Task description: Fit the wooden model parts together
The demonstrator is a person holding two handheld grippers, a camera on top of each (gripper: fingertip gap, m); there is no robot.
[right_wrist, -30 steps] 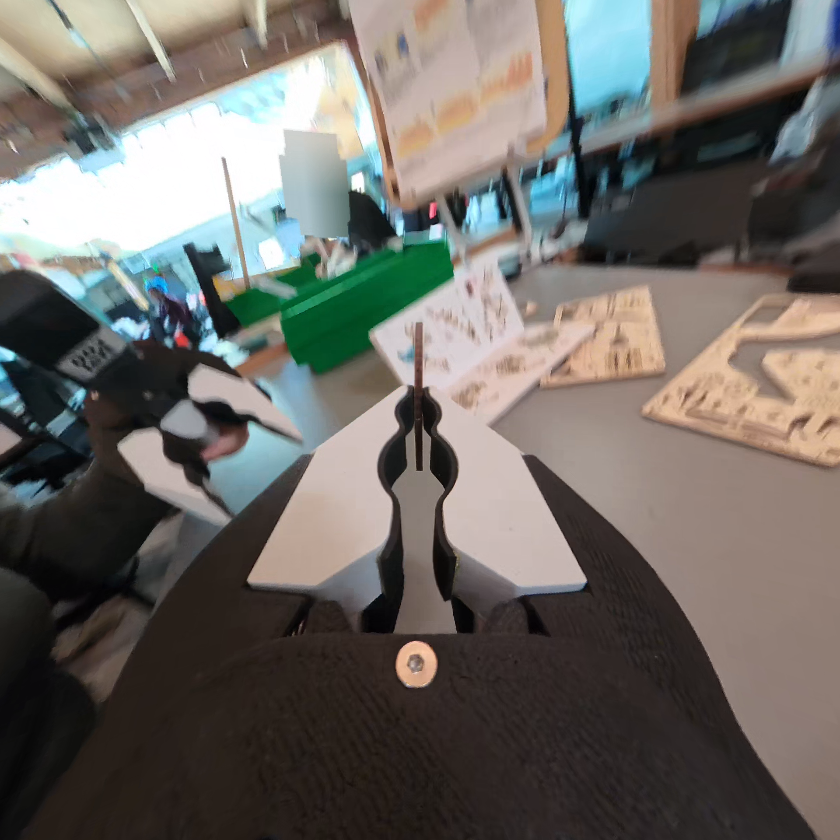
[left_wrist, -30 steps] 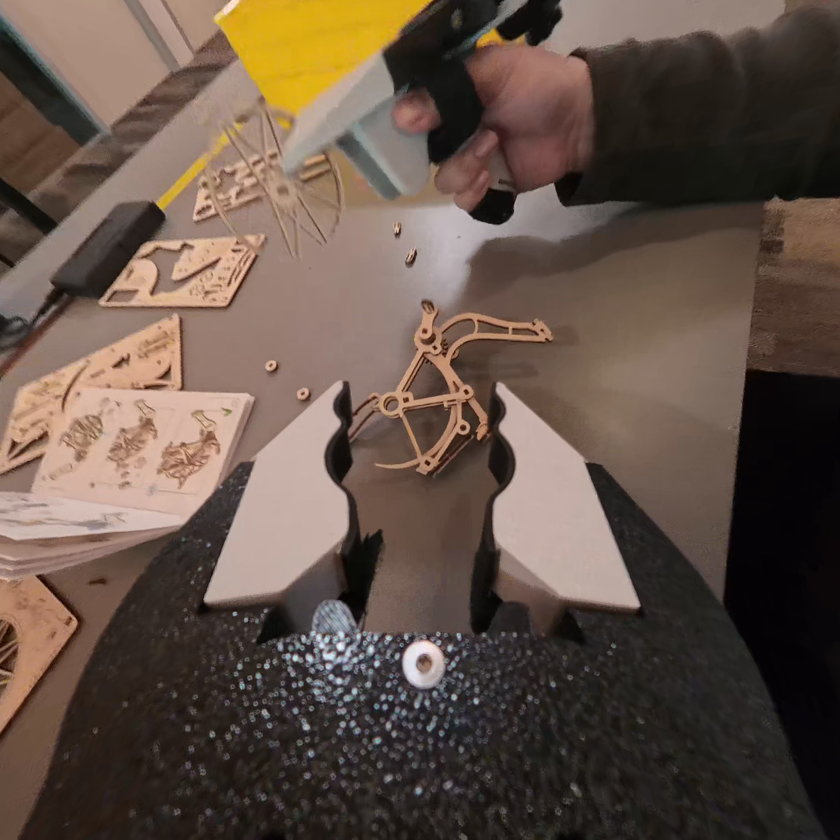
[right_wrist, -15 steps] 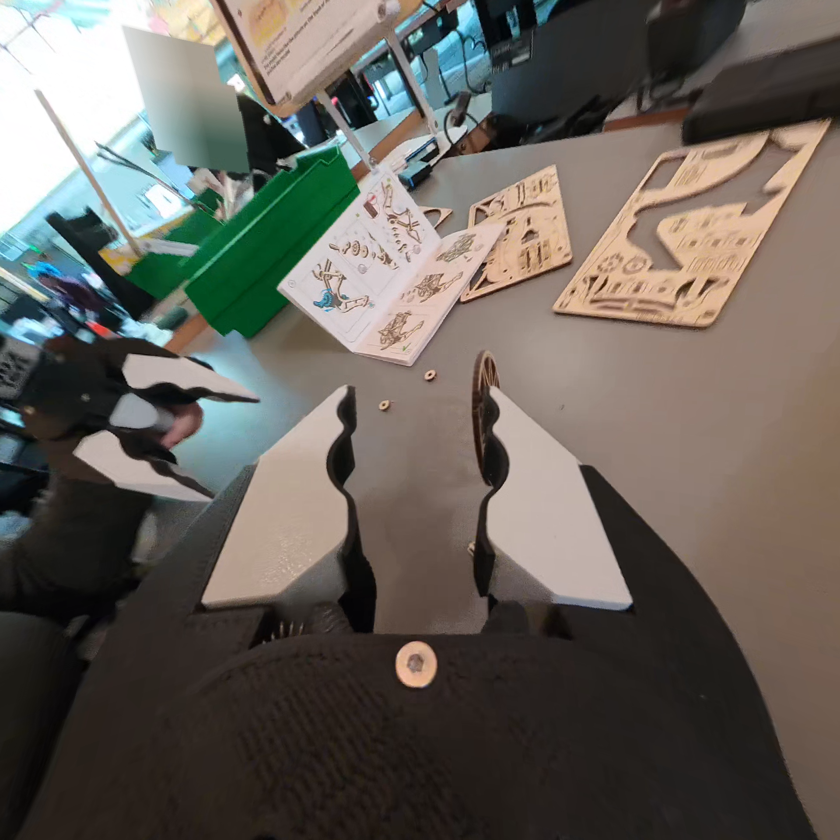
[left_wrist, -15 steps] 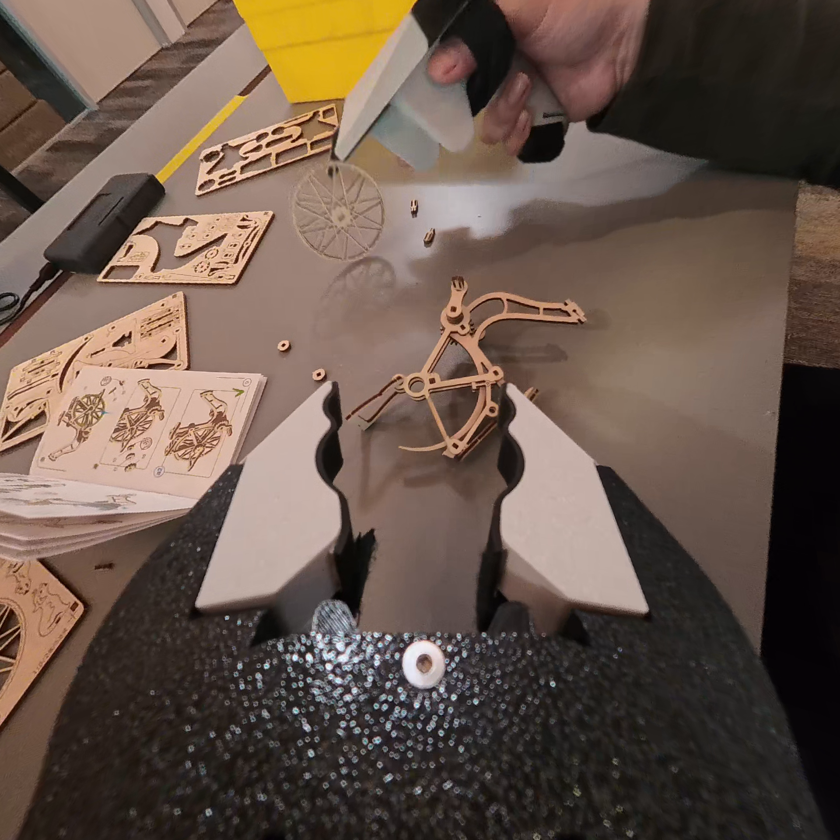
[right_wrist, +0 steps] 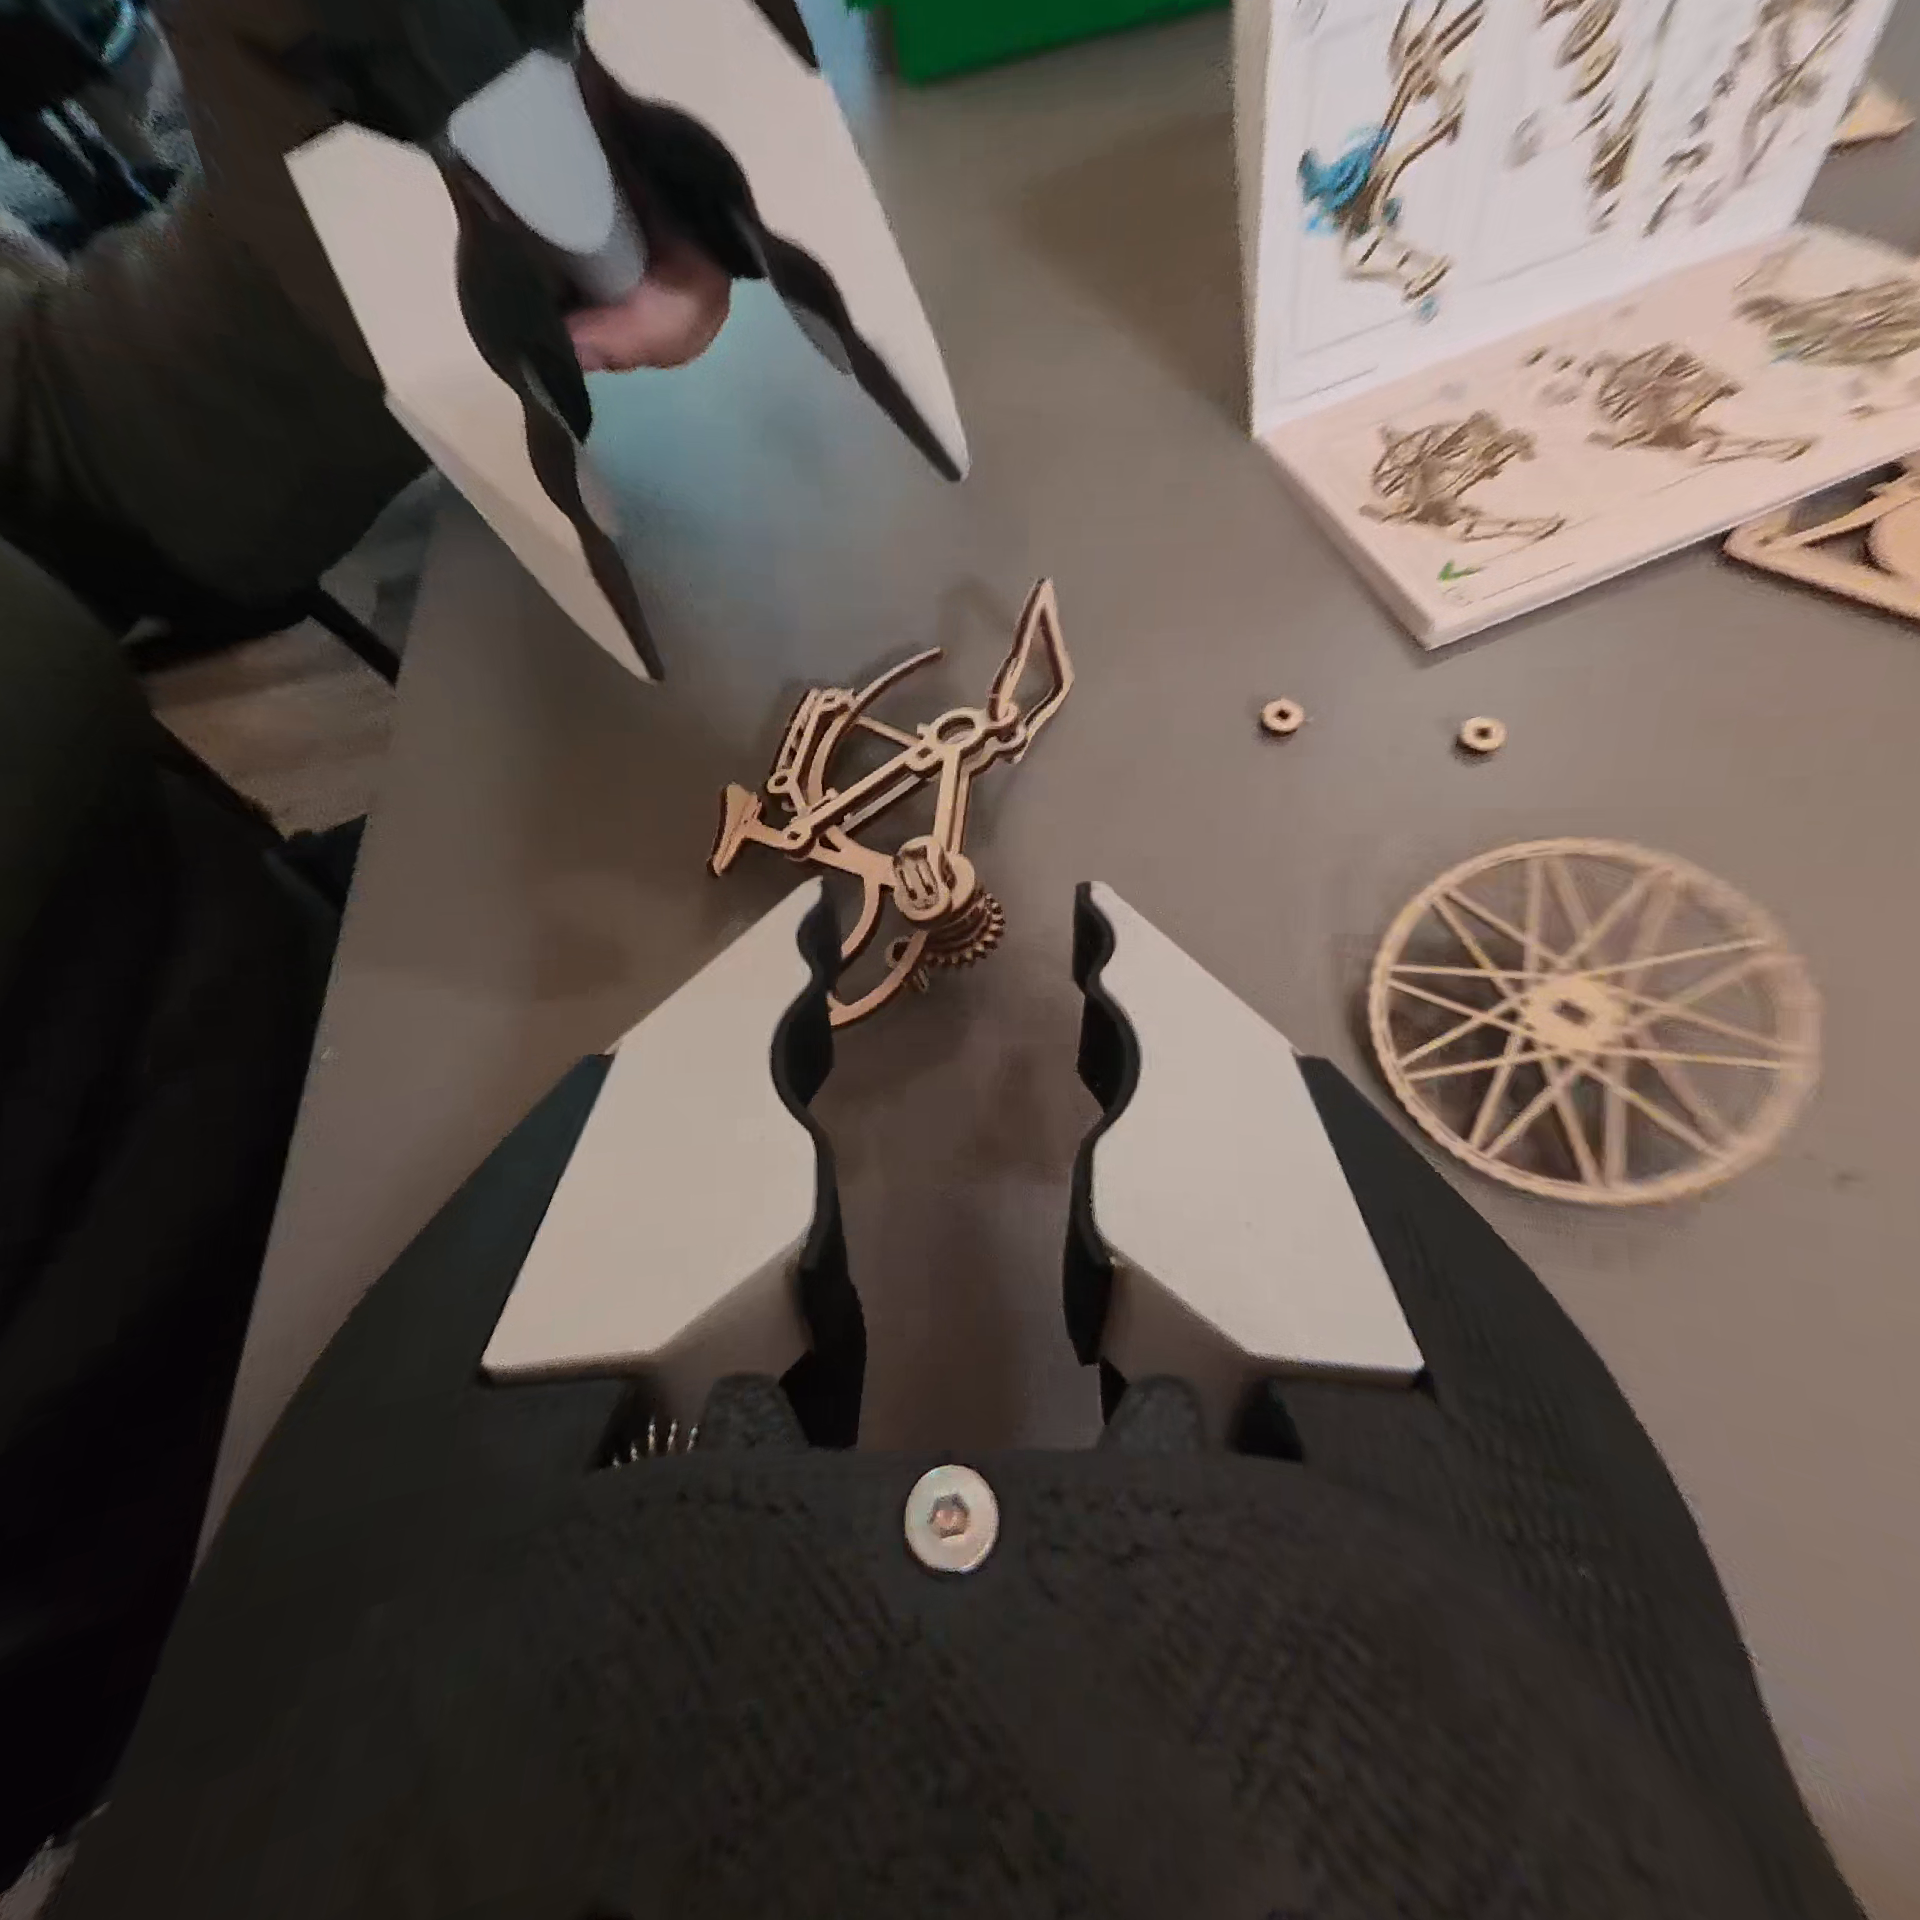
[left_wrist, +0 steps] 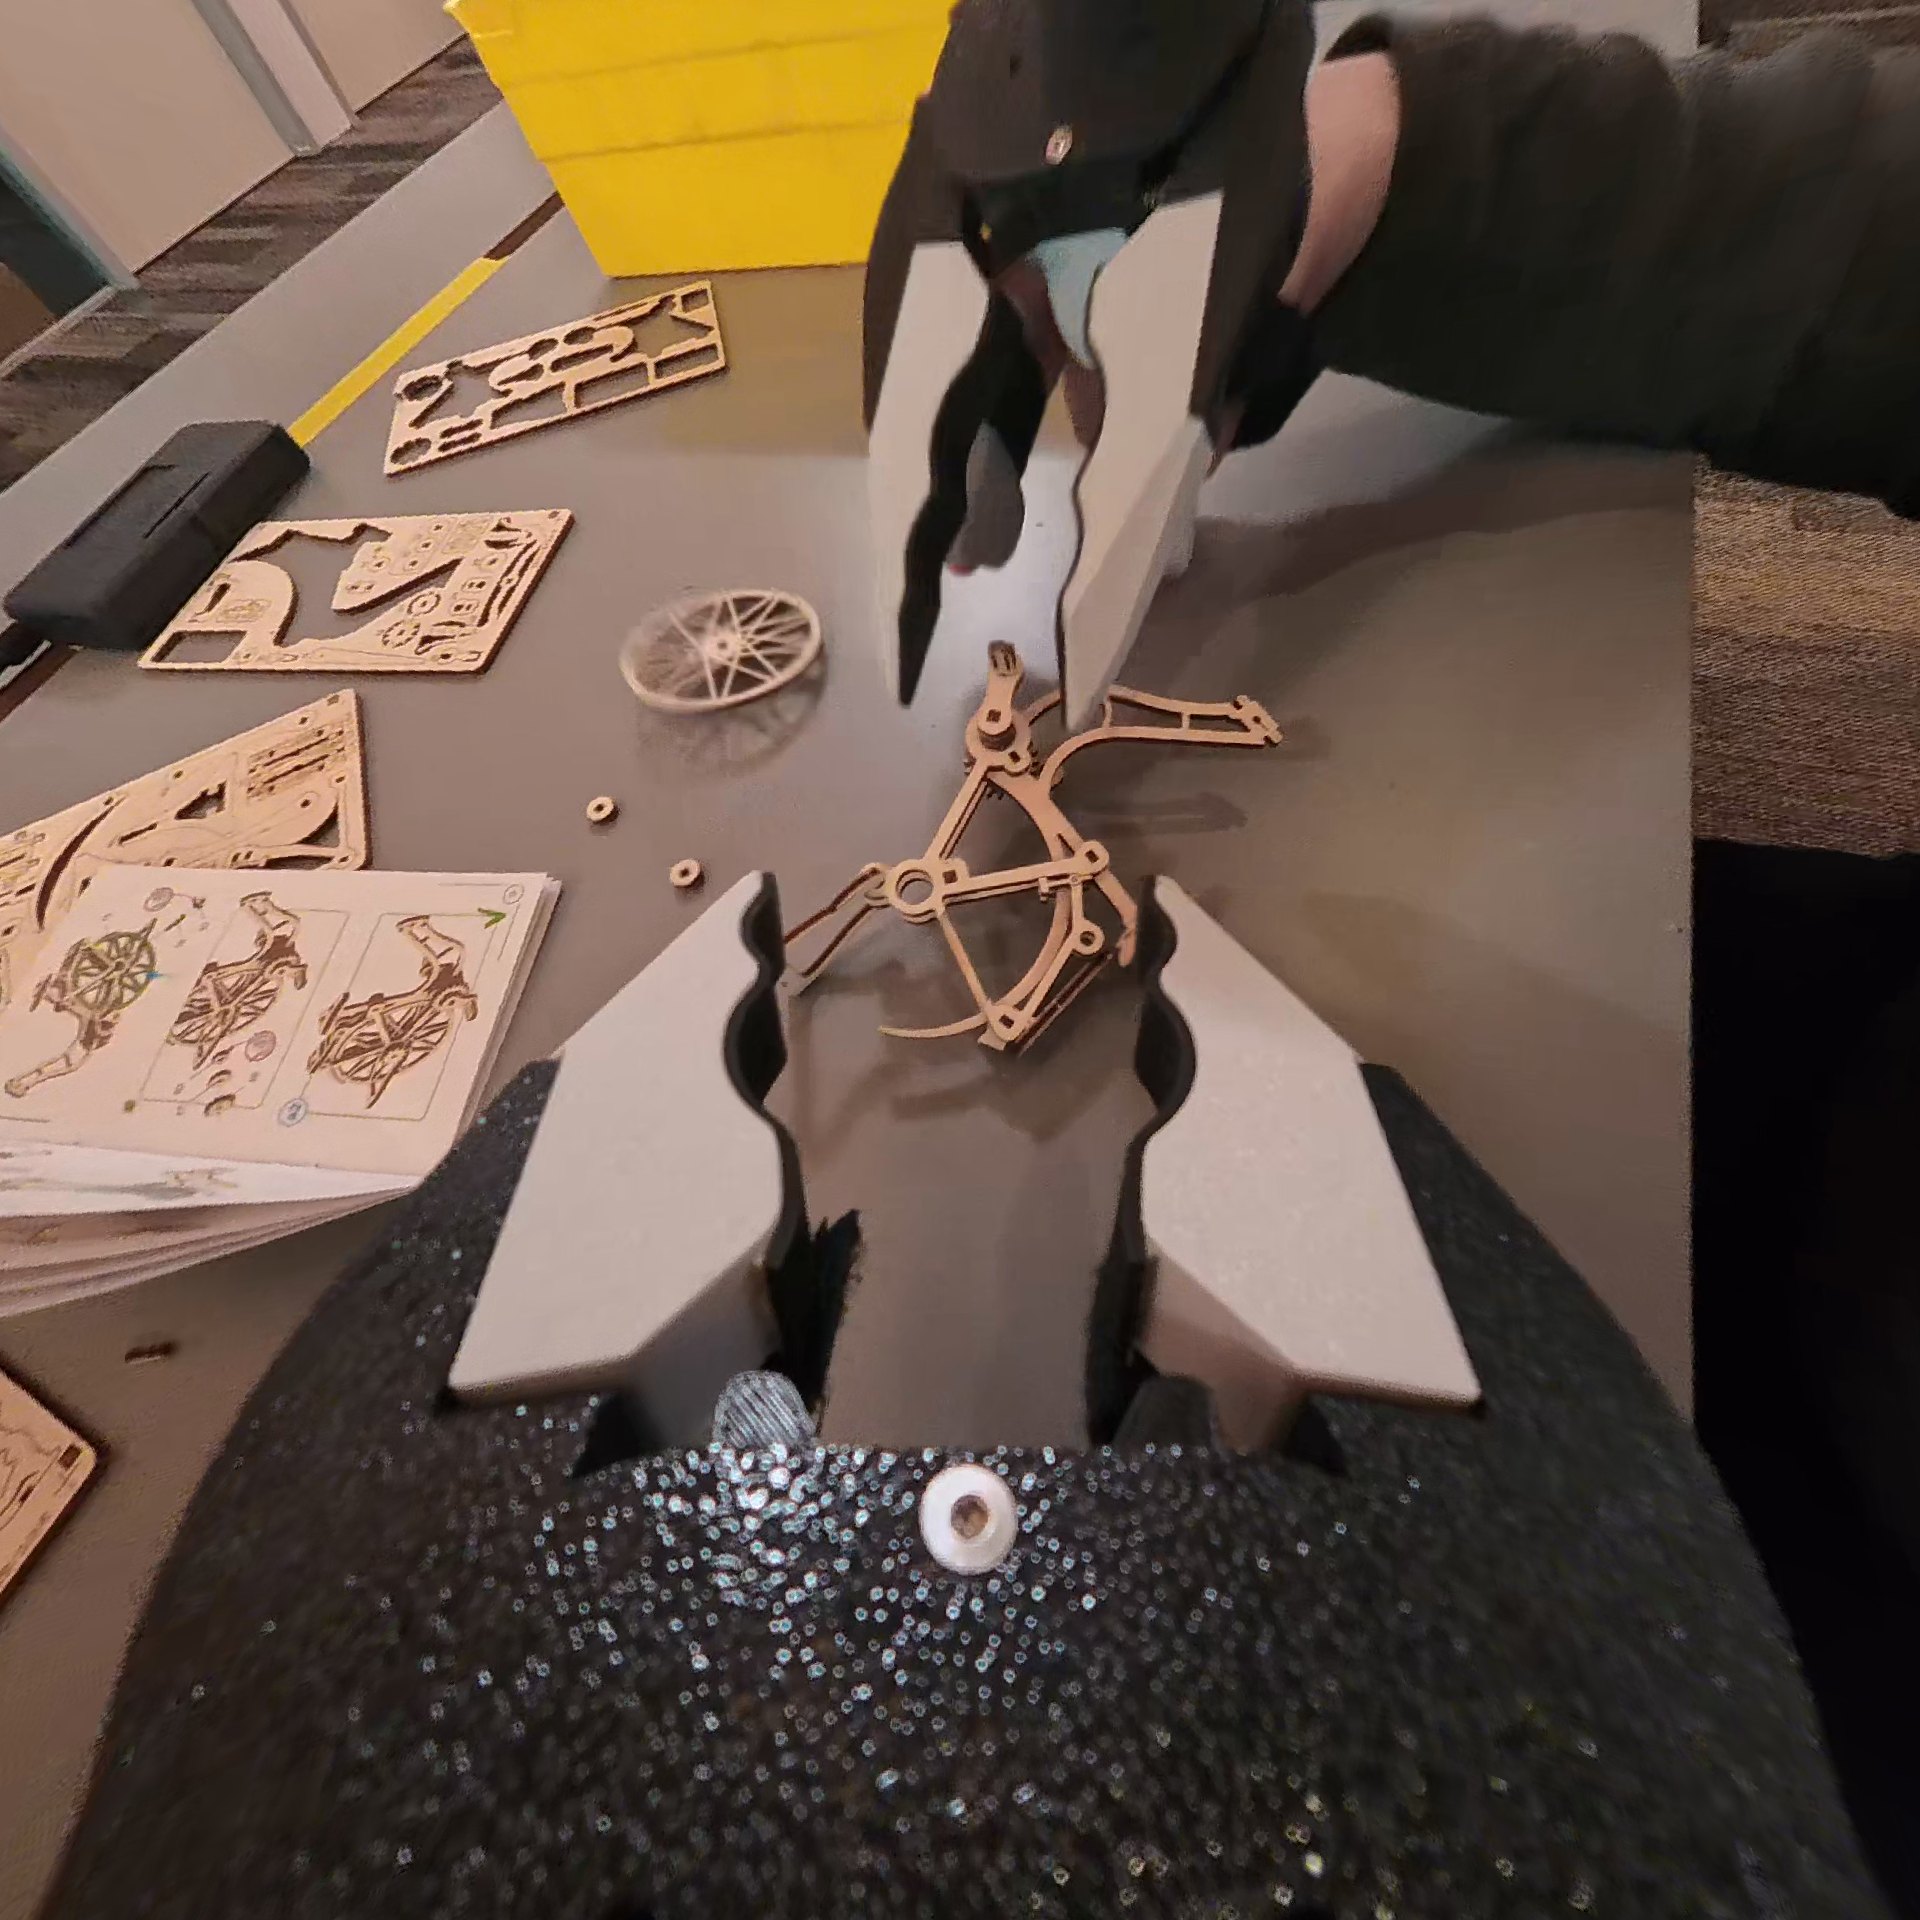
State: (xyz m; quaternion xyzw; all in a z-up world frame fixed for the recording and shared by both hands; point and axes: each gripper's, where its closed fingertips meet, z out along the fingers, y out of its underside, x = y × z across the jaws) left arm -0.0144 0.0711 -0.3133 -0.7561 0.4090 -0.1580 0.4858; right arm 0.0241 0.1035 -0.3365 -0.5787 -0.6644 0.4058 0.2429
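A half-built wooden frame of curved struts, with a small gear, lies on the grey table. My left gripper is open and empty, its fingertips on either side of the frame's near end. My right gripper is open and empty, just short of the frame's gear end. In the left wrist view the right gripper points down over the frame's far end. A spoked wooden wheel lies flat to the right gripper's right; it also shows in the left wrist view. The left gripper shows opposite.
An open instruction booklet and several punched wooden part sheets lie at the left. Two small wooden washers lie loose near the wheel. A yellow bin and a black box stand farther back. The table edge runs along the right.
The right gripper opened and let go of the wheel, which now lies flat on the table, then swung over to the frame. The left gripper stayed open and moved slightly closer to the frame.
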